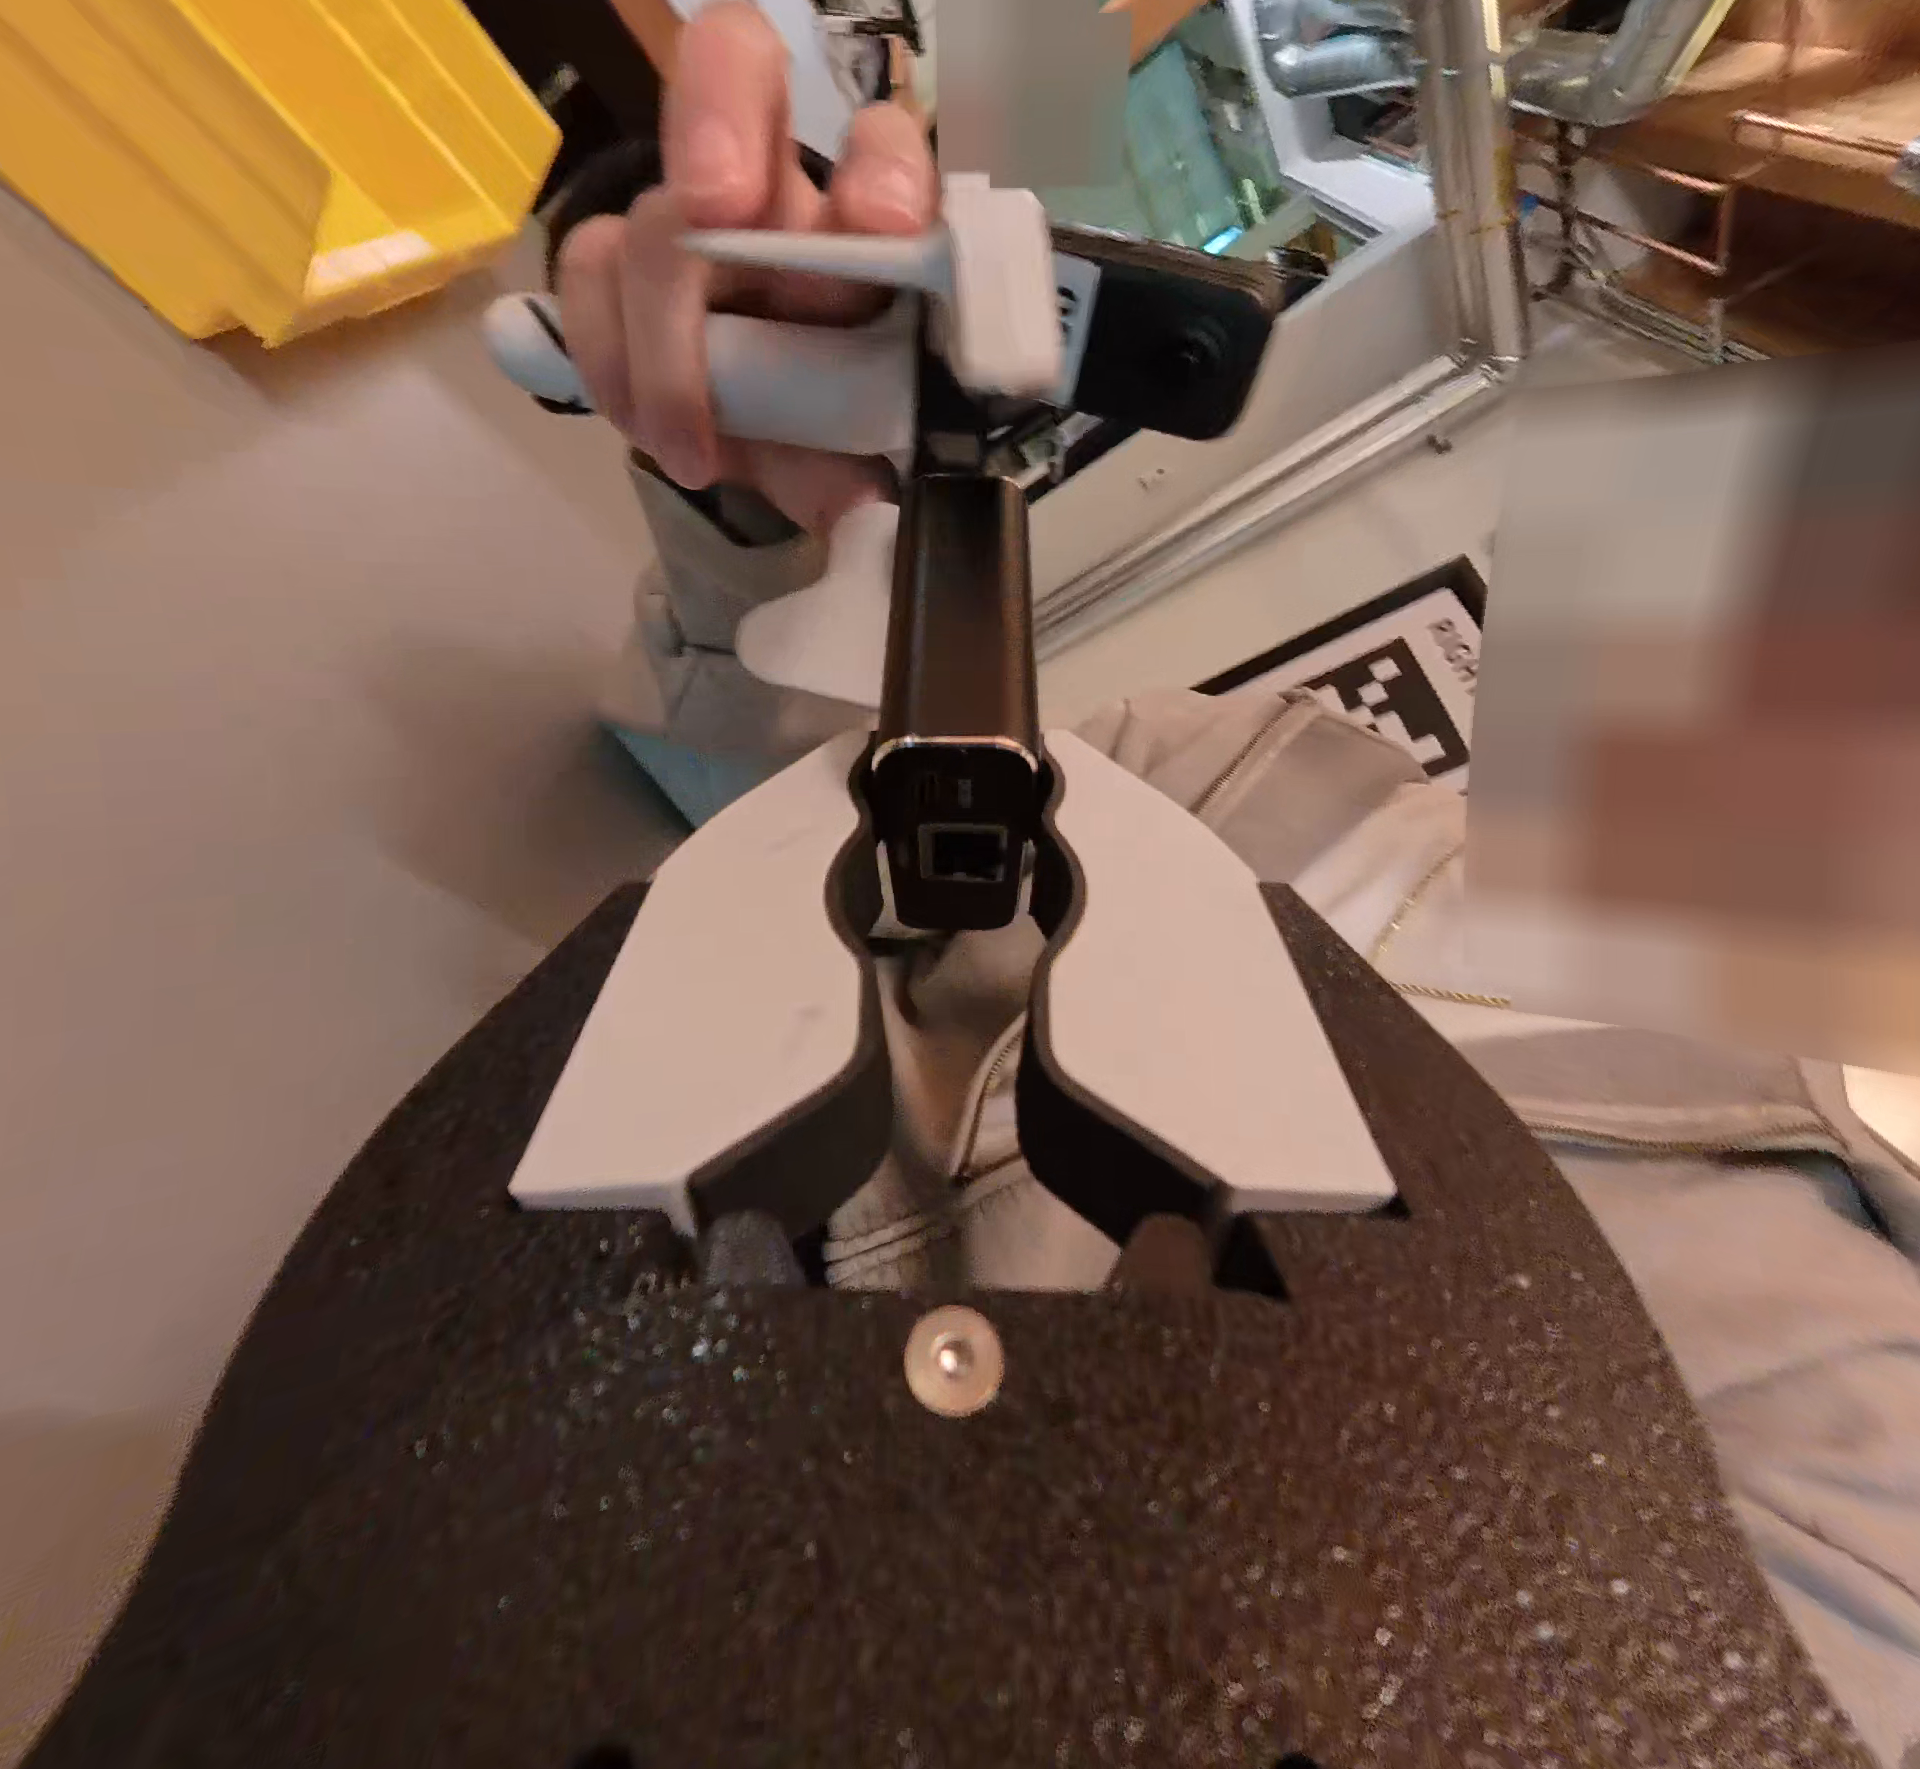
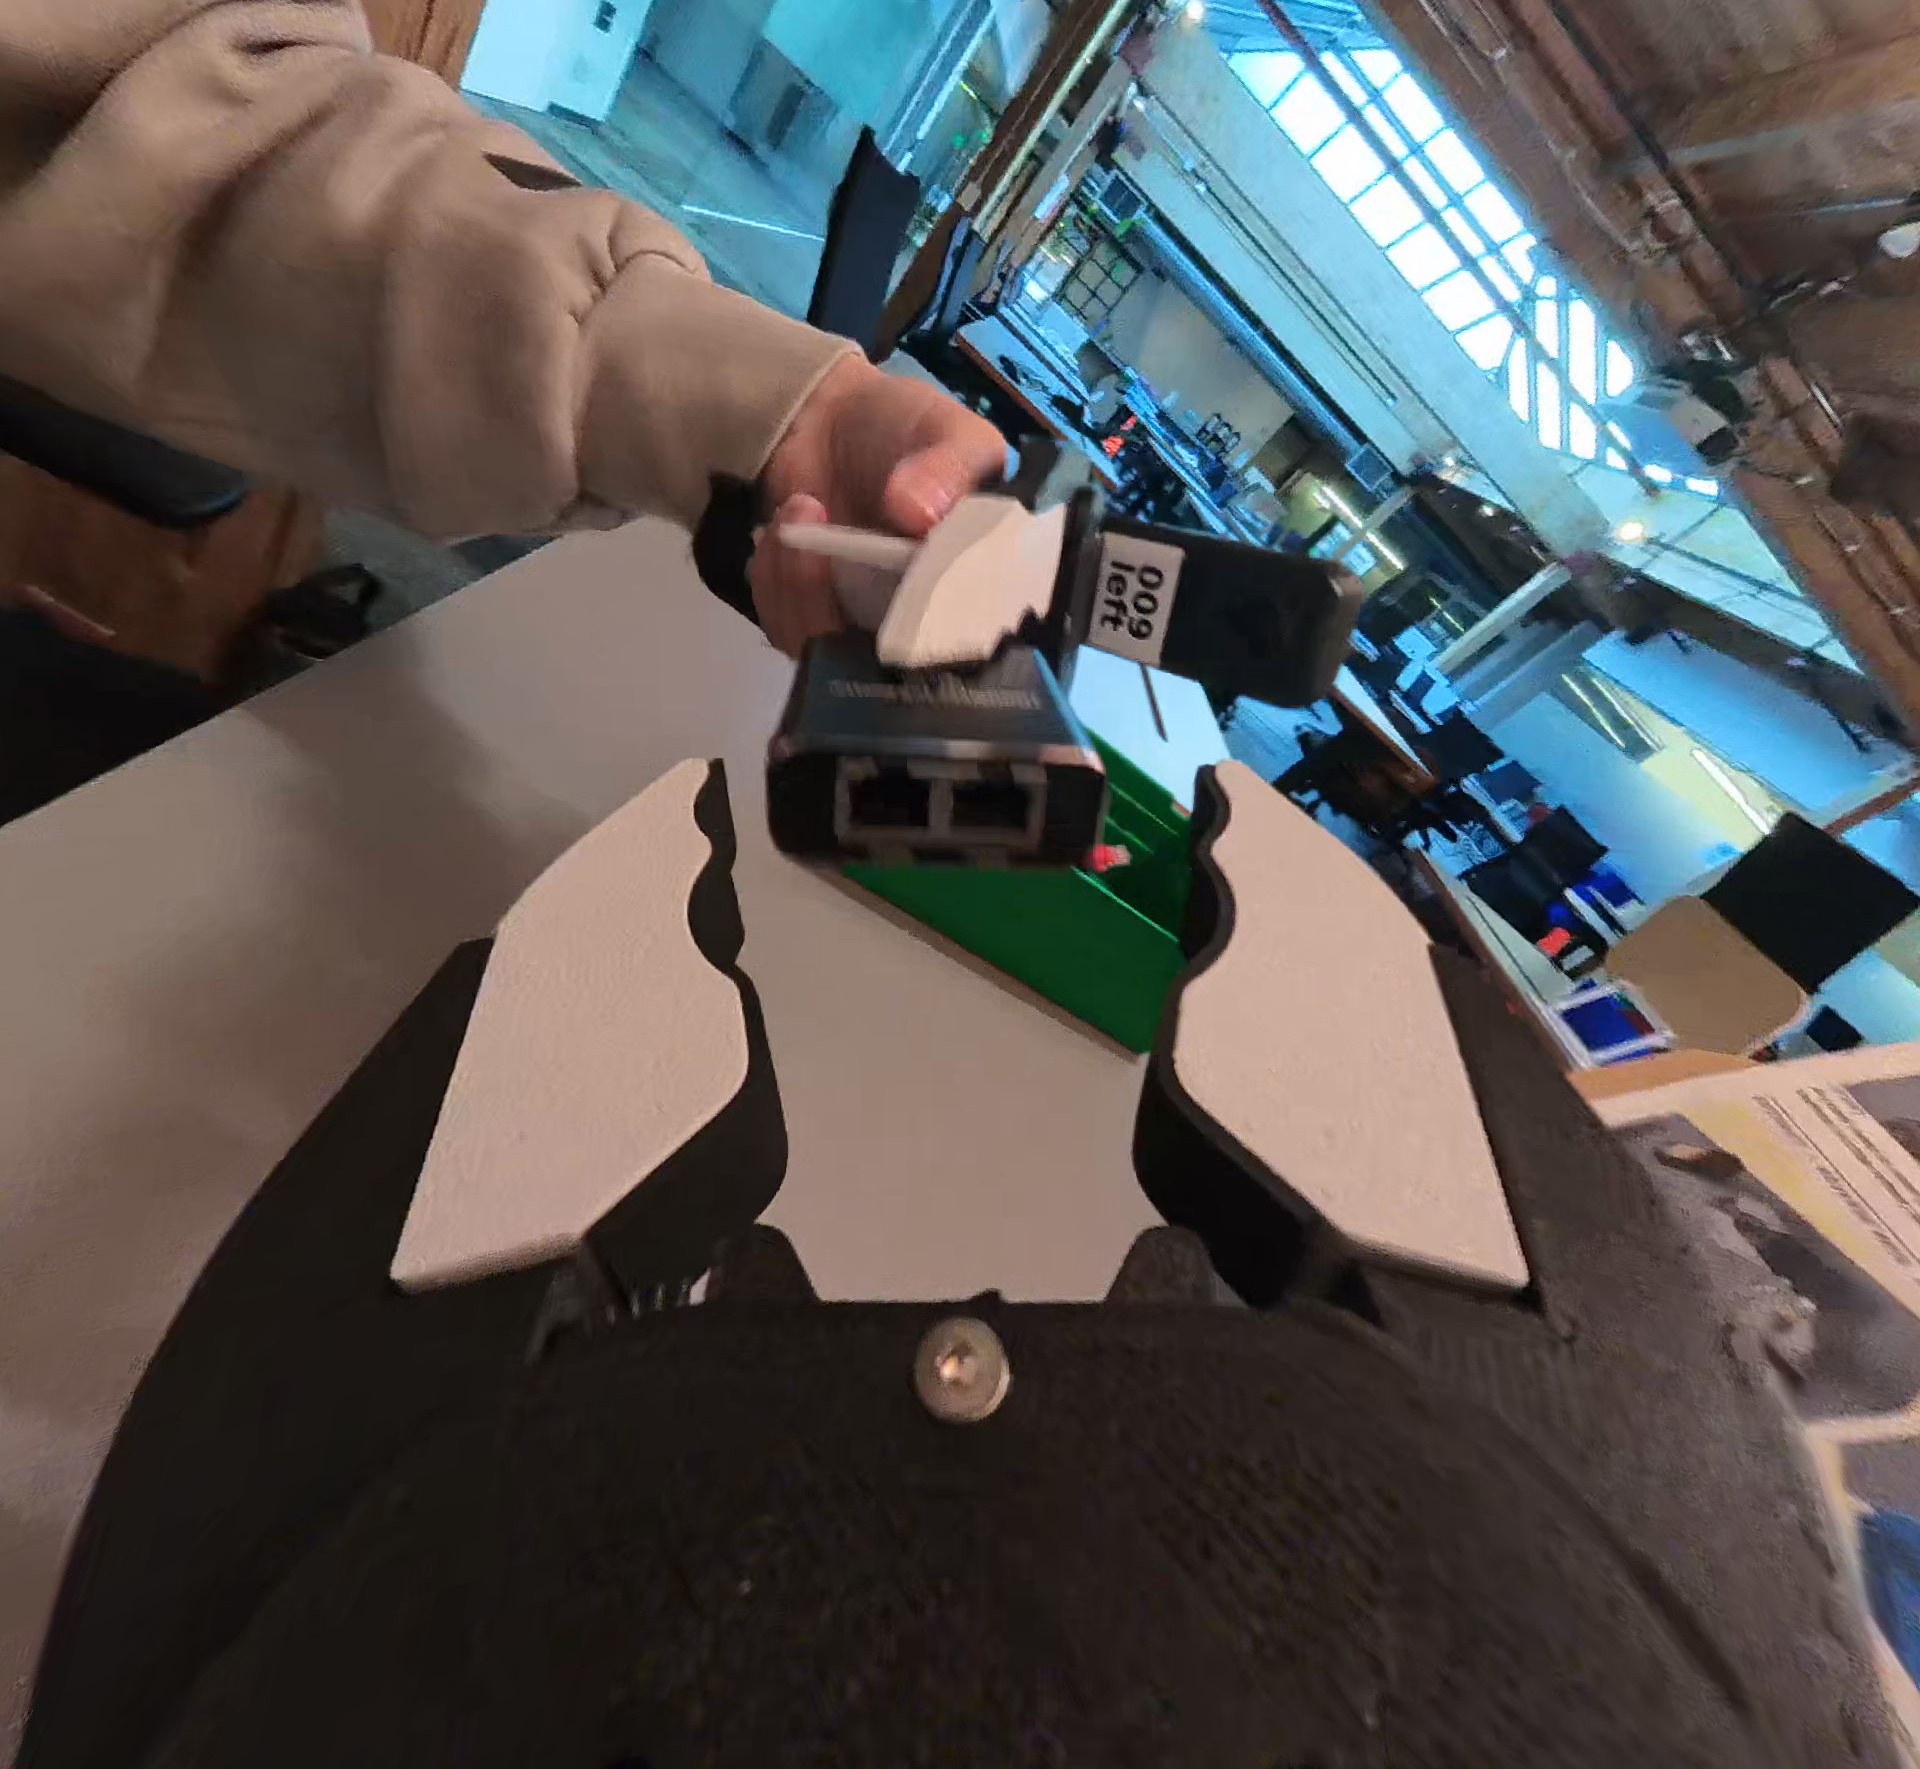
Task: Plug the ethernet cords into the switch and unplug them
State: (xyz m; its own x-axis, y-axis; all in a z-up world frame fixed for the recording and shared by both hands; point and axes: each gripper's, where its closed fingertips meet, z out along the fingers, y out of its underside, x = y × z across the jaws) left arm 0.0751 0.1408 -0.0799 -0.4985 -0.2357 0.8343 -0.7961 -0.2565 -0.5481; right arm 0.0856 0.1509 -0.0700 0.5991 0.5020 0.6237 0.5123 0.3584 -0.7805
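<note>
A slim black metal switch [image 1: 954, 846] is clamped at one end between the smooth grey fingers of the left gripper [image 1: 954, 878], held in the air. The right gripper [image 2: 961, 846] is spread wide and empty before the switch's two square ports. A grey table [image 2: 312, 846] and green ribbed bin [image 2: 1039, 940] are seen beyond.

Each camera looks forward along its own fingers, tilted, close above the desk [image 2: 260, 836]. The two views face each other, and both closely show the black switch [image 1: 956, 846] held between them.

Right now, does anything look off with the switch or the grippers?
Yes: the switch is lifted off the table, clamped in the left gripper, with no ethernet cord in its visible ports. The right gripper is open, holding nothing.
</note>
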